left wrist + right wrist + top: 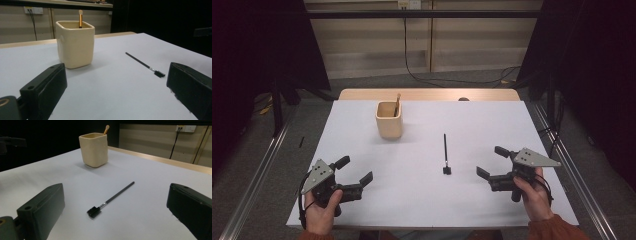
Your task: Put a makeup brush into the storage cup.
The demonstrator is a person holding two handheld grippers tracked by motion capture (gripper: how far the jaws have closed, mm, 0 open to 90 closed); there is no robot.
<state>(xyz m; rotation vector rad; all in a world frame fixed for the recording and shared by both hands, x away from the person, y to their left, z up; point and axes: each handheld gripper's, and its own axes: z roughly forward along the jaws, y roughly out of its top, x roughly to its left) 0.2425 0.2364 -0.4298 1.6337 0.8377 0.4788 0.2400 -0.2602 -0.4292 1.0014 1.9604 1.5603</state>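
Note:
A cream square cup (389, 119) stands upright on the white table (422, 205), with an orange-handled stick (397, 104) leaning inside it. A thin black brush (445, 152) lies flat to its right, bristle head toward the person. My left gripper (353, 171) rests open at the near left, holding nothing. My right gripper (492, 161) is open at the near right, a short way from the brush head. In the left gripper view, the cup (75, 44) sits ahead and the brush (145, 65) to the right. The brush (110, 199) lies between the jaws in the right gripper view, with the cup (94, 149) beyond.
A wooden edge (427, 94) runs along the table's far side. Metal rails (257, 175) flank the table on both sides. Black cables (447, 79) lie on the floor behind, and dark curtains hang at left and right.

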